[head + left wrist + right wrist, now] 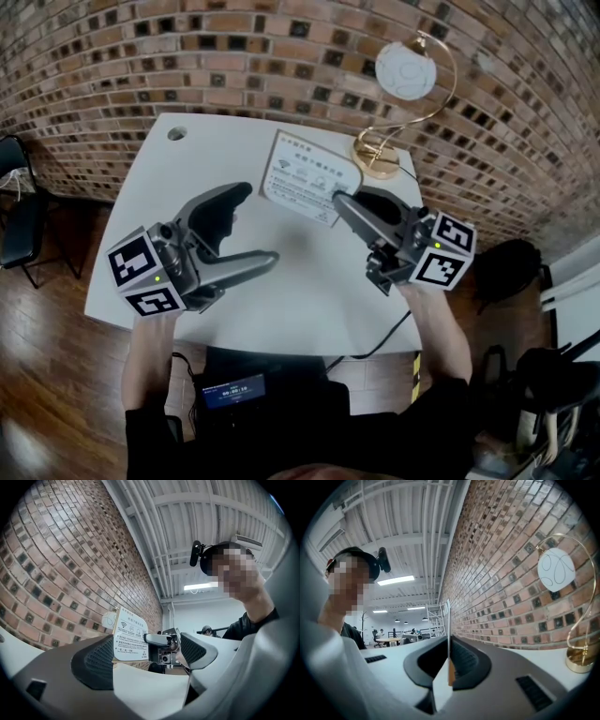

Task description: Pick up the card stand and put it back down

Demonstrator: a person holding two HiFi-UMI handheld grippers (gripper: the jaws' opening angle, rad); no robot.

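The card stand (305,178), a white printed sign, is at the far middle of the white table (309,300). My right gripper (340,200) is shut on its right edge. In the right gripper view the card (449,634) shows edge-on, pinched between the two jaws, with a brown base piece low in the grip. I cannot tell whether it rests on the table or hangs just above it. My left gripper (260,225) lies open on the table's left half, apart from the card. The left gripper view shows the card stand (130,634) ahead, with the right gripper (164,644) on it.
A gold arc lamp (378,157) with a white globe (405,68) stands at the table's far right, close behind the right gripper, against a brick wall. A cable (380,344) runs off the near edge. A black chair (14,211) stands at the left on the wooden floor.
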